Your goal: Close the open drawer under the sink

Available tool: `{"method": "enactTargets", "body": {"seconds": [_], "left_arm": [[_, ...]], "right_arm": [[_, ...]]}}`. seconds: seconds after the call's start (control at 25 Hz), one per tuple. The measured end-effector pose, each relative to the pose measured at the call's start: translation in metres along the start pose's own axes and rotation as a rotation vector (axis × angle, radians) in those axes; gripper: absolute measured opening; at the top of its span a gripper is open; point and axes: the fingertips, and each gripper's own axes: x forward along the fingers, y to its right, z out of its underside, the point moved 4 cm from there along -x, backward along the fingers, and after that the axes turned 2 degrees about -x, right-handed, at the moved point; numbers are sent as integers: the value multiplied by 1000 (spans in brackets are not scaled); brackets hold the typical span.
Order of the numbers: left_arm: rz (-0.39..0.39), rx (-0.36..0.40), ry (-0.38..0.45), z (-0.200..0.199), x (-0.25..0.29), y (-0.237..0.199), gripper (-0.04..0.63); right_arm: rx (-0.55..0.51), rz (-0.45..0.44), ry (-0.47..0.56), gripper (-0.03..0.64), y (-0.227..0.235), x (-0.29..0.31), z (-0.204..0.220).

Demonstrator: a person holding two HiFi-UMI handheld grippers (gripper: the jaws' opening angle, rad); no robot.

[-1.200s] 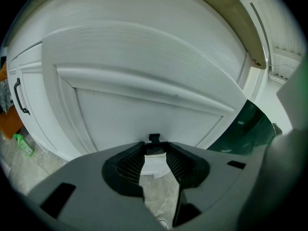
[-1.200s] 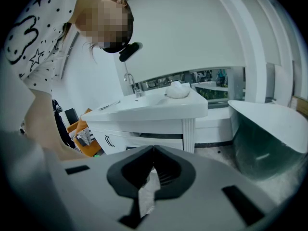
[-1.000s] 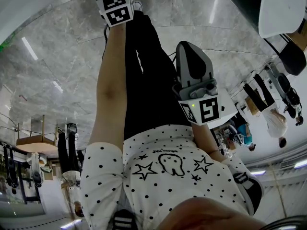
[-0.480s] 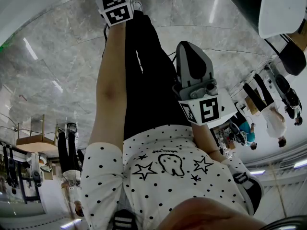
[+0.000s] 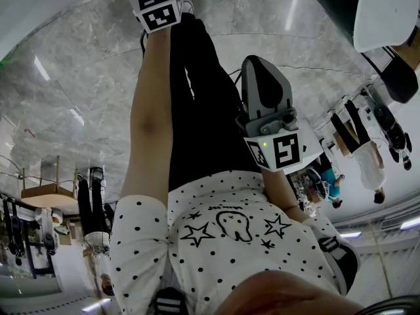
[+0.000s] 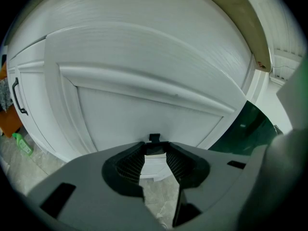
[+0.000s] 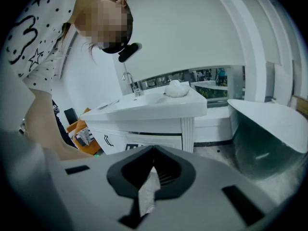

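Faces the drawer (image 6: 144, 105) close up with the left gripper (image 6: 155, 147) — jaws slightly apart, nothing between. White front, raised frame, under the sink (image 7: 154, 100); right gripper (image 7: 153, 149) clenched empty, well back

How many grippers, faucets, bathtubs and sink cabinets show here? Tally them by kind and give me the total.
grippers: 2, the left gripper and the right gripper
faucet: 1
bathtub: 1
sink cabinet: 1
total: 5
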Motion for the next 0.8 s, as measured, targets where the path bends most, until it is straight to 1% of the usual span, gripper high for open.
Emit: {"method": "enactTargets", "body": {"seconds": [0.24,0.8], "left_arm": [[-4,9,11,-16,9,0,137],[-10,-13,31,-18,10,-1,137]], "right_arm": [[2,1,-3,14,0,0,0],[-2,0,-14,14,-1,4,-1]]}}
